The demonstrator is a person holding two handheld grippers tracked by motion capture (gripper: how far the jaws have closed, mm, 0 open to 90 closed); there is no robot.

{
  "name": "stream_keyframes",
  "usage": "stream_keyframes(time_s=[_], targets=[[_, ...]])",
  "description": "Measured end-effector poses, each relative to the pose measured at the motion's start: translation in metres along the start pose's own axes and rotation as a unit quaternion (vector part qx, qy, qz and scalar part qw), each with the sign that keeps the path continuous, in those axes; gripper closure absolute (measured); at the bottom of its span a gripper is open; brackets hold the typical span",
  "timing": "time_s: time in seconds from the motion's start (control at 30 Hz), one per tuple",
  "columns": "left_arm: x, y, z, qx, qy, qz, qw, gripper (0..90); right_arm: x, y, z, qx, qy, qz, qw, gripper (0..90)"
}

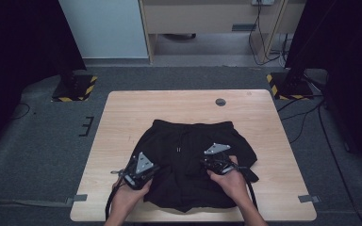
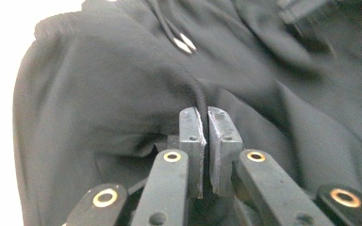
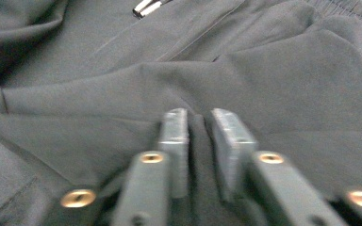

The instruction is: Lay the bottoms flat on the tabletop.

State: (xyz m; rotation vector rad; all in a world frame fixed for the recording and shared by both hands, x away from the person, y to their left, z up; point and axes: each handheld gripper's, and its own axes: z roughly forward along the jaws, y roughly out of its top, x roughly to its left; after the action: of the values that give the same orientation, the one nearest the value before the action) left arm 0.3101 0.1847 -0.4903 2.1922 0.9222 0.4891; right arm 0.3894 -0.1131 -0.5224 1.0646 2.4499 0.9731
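Left gripper [image 2: 206, 117] pinches a fold of the black shorts [image 1: 193, 160] – right gripper [image 3: 200, 122] likewise nips the cloth – spread mid-table [image 1: 122, 108]; no readable label or writing.

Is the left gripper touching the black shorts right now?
Touching. In the left gripper view, the left gripper has its jaws nearly together, pinching a ridge of the black shorts between them.

Shorts [image 1: 188, 160] plain black, no print; drawstring tips [image 2: 185, 43] silver-white. Table [image 1: 122, 122] light wood grain w/ small dark grey round cap [image 1: 220, 101]. Floor [image 1: 37, 141] grey carpet, stand bases [image 1: 75, 87] black w/ yellow-black hazard stripes; gripper plates [image 1: 143, 162] grey.
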Motion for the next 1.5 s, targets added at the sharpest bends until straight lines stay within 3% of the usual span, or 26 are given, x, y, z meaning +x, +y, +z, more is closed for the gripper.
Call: stream_keyframes(time_s=[0.13,0.2,0.23,0.27,0.3,0.33,0.4,0.5,0.53,0.57,0.8,0.9,1.0,1.13,1.3,1.5], targets=[[-0.004,-0.009,-0.006,0.009,-0.015,-0.004,0.9998,84.9,-0.001,0.001,-0.005,-0.006,0.004,0.001,1.0000,85.1],[-0.003,-0.008,-0.003,0.011,-0.008,0.001,0.9999,84.8,-0.005,-0.001,-0.022,-0.029,0.004,0.013,0.9995,85.1],[-0.002,-0.009,0.000,0.018,-0.006,0.004,0.9998,84.8,-0.005,-0.001,-0.022,-0.029,0.004,0.013,0.9995,85.1],[0.002,-0.012,0.008,0.029,-0.005,-0.002,0.9996,84.9,-0.009,-0.005,-0.037,-0.041,-0.002,0.020,0.9990,85.0],[0.002,-0.012,0.008,0.029,-0.005,-0.002,0.9996,84.9,-0.009,-0.005,-0.037,-0.041,-0.002,0.020,0.9990,85.0],[0.004,-0.014,0.011,0.034,-0.006,-0.004,0.9994,84.8,-0.015,-0.014,-0.051,-0.041,-0.005,0.023,0.9989,85.0],[0.007,-0.016,0.013,0.035,-0.001,-0.007,0.9993,84.7,-0.018,-0.019,-0.056,-0.040,-0.006,0.026,0.9989,85.0],[0.010,-0.019,0.014,0.038,0.007,-0.006,0.9992,84.2,-0.026,-0.037,-0.071,-0.036,-0.014,0.029,0.9988,85.0],[0.011,-0.019,0.014,0.038,0.007,-0.006,0.9992,83.8,-0.032,-0.052,-0.080,-0.029,-0.020,0.029,0.9990,85.0],[0.013,-0.020,0.015,0.037,0.008,-0.009,0.9992,83.8,-0.032,-0.052,-0.080,-0.029,-0.020,0.029,0.9990,85.0],[0.021,-0.020,0.017,0.033,0.018,-0.021,0.9991,83.2,-0.052,-0.091,-0.106,-0.037,-0.041,0.071,0.9959,84.9],[0.023,-0.020,0.014,0.037,0.026,-0.016,0.9989,82.8,-0.058,-0.096,-0.106,-0.039,-0.044,0.089,0.9943,84.2],[0.028,-0.023,0.012,0.036,0.034,-0.018,0.9986,82.9,-0.058,-0.097,-0.099,-0.030,-0.050,0.086,0.9946,82.8],[0.036,-0.027,0.013,0.031,0.031,-0.042,0.9981,83.0,-0.054,-0.091,-0.085,-0.026,-0.048,0.085,0.9949,82.5],[0.046,-0.022,0.023,0.028,0.053,-0.039,0.9974,83.3,-0.052,-0.085,-0.077,-0.025,-0.051,0.083,0.9949,82.7],[0.071,-0.009,0.043,0.018,0.062,-0.079,0.9948,83.3,-0.066,-0.071,-0.063,-0.027,-0.057,0.090,0.9939,82.8]])
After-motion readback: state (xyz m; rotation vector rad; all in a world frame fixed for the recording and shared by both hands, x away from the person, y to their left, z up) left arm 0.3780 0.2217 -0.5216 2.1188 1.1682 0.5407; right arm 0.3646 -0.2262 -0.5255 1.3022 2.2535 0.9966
